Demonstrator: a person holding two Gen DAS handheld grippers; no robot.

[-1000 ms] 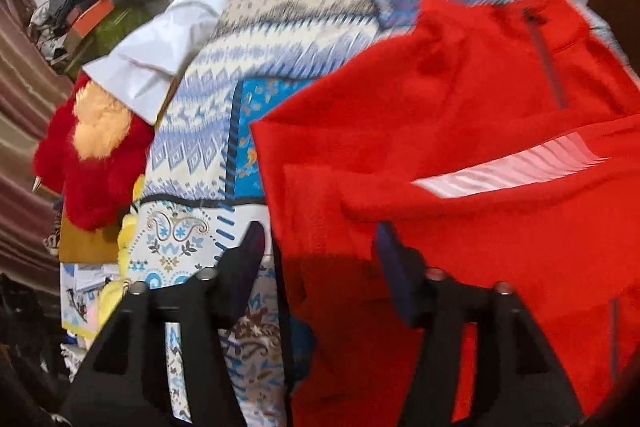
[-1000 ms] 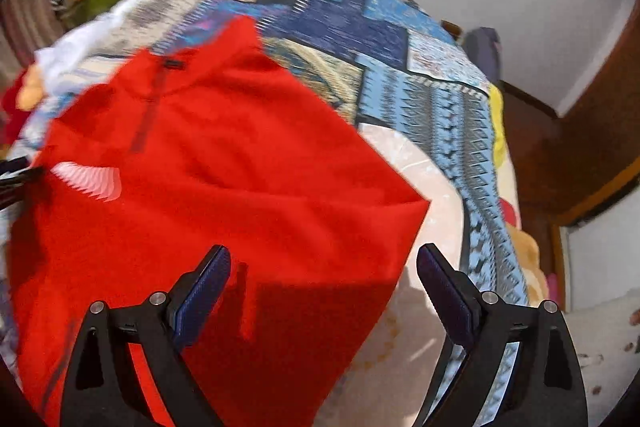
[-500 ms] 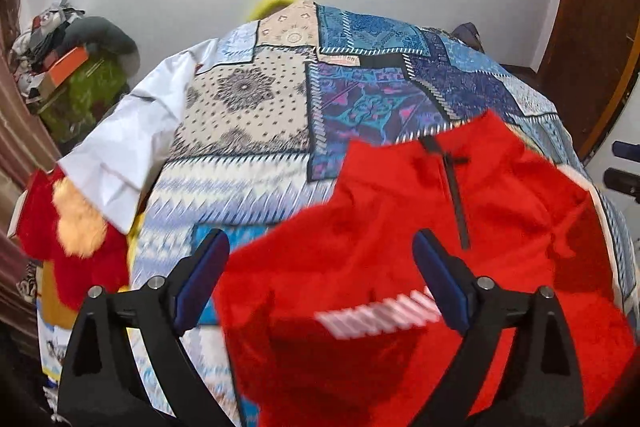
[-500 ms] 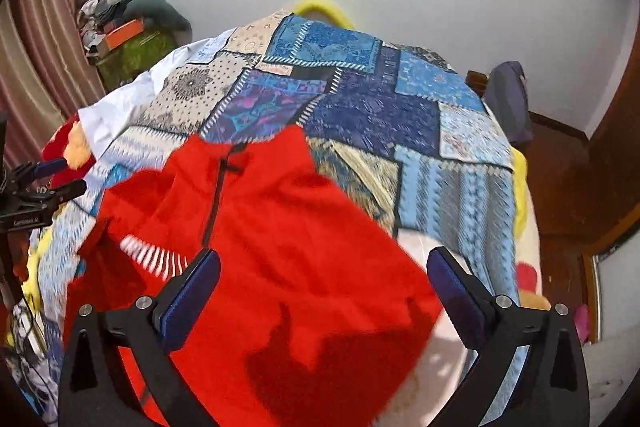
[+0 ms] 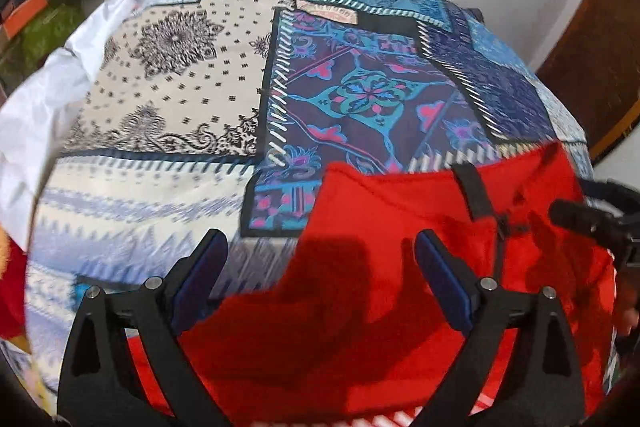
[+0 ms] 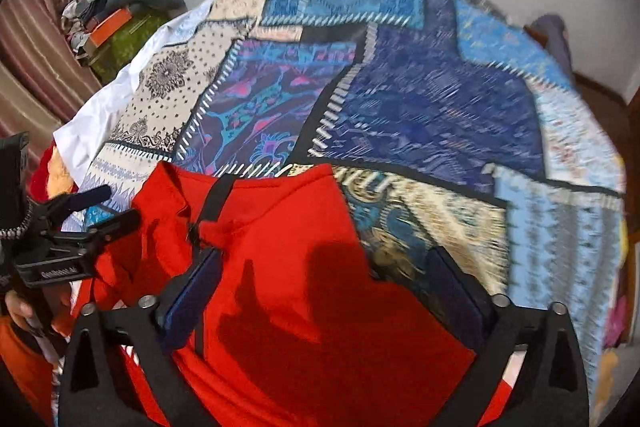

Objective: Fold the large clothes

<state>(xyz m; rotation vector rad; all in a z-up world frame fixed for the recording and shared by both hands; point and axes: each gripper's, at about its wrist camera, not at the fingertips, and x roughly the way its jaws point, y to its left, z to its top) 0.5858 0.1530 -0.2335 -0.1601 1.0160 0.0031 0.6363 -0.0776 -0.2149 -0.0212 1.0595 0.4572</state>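
Note:
A red zip-neck top lies on the patchwork bedspread, collar toward the far side; it also shows in the right wrist view. My left gripper is open and empty, hovering above the top's left shoulder edge. My right gripper is open and empty above the top's right side. The left gripper appears at the left of the right wrist view, and the right one at the right edge of the left wrist view.
A white sheet hangs off the bed's left side. A pile of clothes and boxes stands at the far left by a curtain. A wooden door is on the right. The wall is behind the bed.
Both grippers moved forward toward the collar end of the top. The left gripper, narrower a second ago, is wide open. The top now fills the lower part of both views.

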